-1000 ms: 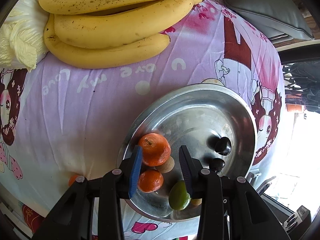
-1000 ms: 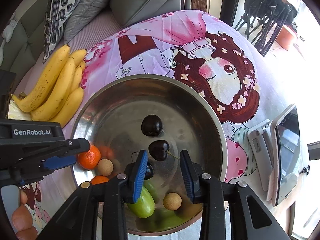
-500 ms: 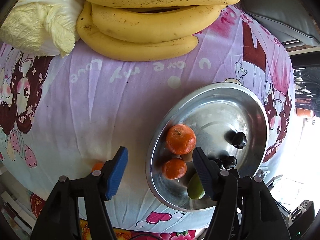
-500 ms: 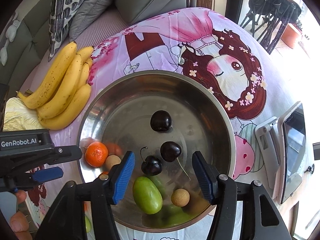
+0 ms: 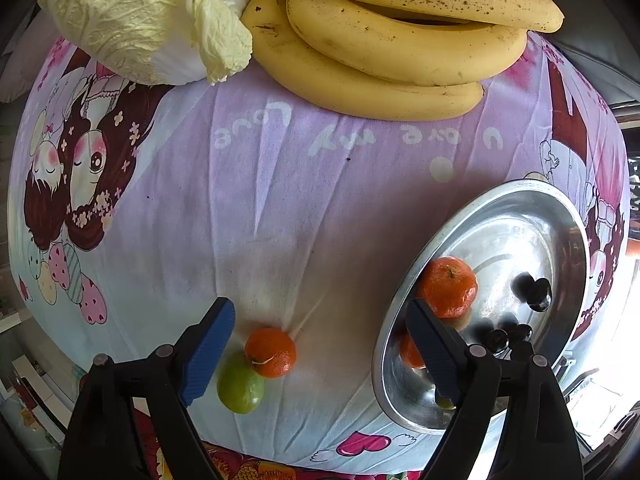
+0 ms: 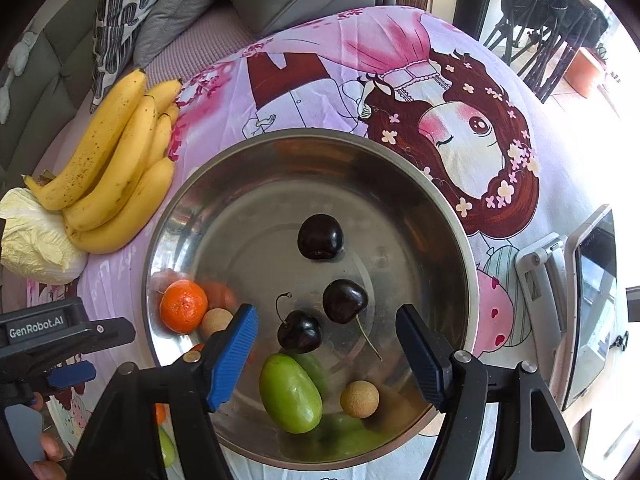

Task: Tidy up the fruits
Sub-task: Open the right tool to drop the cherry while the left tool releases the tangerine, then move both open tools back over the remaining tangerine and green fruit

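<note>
Left gripper [image 5: 320, 344]: fingers spread wide, gripping nothing, poised over the cloth beside the bowl.
Loose fruit: an orange [image 5: 271, 352] and a green fruit [image 5: 240, 388] lie touching on the cloth, between the left fingers, outside the bowl.
Right gripper [image 6: 326, 354]: fingers spread wide, gripping nothing, over the near part of the bowl.
Bowl [image 6: 400, 184]: steel, holding a green fruit [image 6: 290, 394] and a tan ball [image 6: 359, 399] nearest, three cherries [image 6: 345, 301] mid-bowl, a second orange [image 6: 183, 306] at the left wall.
Bananas [image 6: 116, 168]: a bunch on the cloth, far left of the bowl.
Cabbage [image 5: 152, 20]: touching the bananas' stem end.
Tablet [image 6: 592, 308]: on a stand, right of the bowl.
</note>
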The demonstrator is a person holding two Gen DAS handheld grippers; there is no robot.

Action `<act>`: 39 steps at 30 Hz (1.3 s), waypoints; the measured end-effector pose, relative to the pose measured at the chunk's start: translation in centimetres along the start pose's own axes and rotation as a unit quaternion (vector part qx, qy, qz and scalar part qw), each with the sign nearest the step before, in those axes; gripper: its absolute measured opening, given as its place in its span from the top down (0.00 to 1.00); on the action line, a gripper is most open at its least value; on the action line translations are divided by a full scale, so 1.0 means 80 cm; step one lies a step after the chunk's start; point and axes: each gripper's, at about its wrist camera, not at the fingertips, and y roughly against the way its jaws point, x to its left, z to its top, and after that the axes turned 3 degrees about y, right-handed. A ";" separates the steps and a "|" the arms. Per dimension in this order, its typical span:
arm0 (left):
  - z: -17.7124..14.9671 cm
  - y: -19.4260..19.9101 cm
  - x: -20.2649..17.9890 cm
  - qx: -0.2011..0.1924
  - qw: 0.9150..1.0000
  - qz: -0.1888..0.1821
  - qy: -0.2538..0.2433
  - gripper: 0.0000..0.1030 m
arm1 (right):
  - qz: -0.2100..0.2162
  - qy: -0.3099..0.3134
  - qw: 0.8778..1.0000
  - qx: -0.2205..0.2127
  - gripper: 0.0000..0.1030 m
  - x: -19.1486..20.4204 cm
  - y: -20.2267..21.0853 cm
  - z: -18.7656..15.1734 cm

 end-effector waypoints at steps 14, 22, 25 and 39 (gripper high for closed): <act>0.005 -0.020 0.016 -0.017 1.000 0.014 0.023 0.09 | 0.020 0.010 1.000 -0.014 0.10 0.007 0.000 0.006; -0.003 -0.014 0.003 -0.030 0.999 0.008 0.011 0.09 | 0.022 0.020 0.999 -0.024 0.00 0.011 0.001 0.005; -0.011 -0.012 -0.001 -0.034 0.999 0.006 0.008 0.09 | 0.020 0.026 0.999 -0.024 0.00 0.014 0.000 0.003; -0.046 -0.016 0.036 -0.058 0.998 -0.009 -0.005 0.09 | 0.028 0.051 0.998 -0.038 0.00 0.030 0.002 -0.008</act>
